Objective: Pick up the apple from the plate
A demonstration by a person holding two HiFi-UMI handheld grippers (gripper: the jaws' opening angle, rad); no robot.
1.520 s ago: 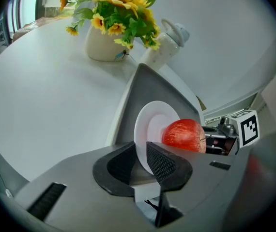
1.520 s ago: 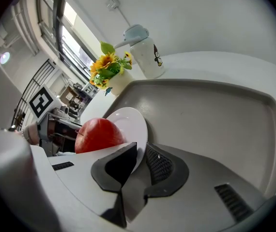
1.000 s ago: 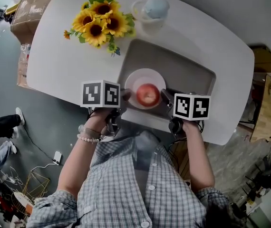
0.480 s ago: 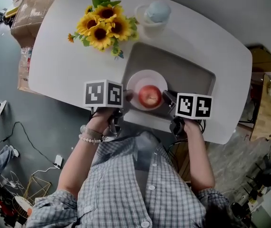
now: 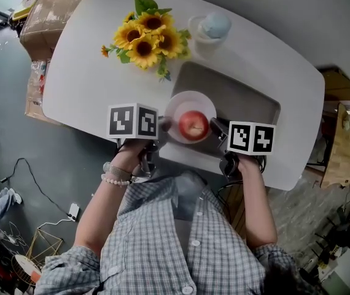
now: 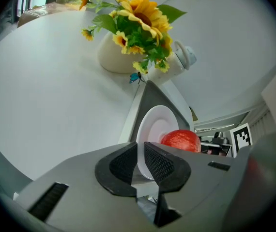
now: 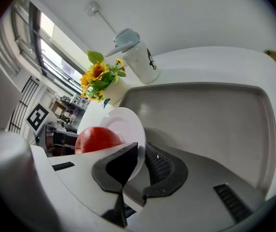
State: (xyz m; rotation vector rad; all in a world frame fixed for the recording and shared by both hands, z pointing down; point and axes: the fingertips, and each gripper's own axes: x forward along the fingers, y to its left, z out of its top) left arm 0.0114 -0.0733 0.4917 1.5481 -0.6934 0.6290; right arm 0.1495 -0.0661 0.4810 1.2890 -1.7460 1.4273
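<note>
apple (image 5: 193,125) is sitting on the white plate (image 5: 187,102), not lifted off it. plate is lying at the near end of the grey tray (image 5: 242,97) on the white table (image 5: 83,72).

left gripper (image 6: 140,151) is clamping the plate's rim. left gripper view is showing the thin white edge running between the two ribbed pads, jaws nearly together on it. right gripper (image 7: 142,151) is doing the same on the opposite side of the rim, pads pinching the edge. neither is touching the apple.

head view is showing the grippers sitting one either side of the plate, but the jaw tips are coming out too small there to read the grip. that is only readable from the gripper views.

left gripper view is catching the apple past its right pad, with the other gripper showing beyond it. right gripper view is showing the apple left of its jaws, plus the bare tray floor stretching off to the right, which the left one is barely showing.

sunflowers (image 5: 150,37) and a pale-lidded jug (image 5: 210,26) are standing at the far side of the table, past the tray. the cream vase (image 6: 114,57) is showing in the left gripper view. from above the blooms are covering it. can't tell whether the plate is resting on the tray or raised off it.
</note>
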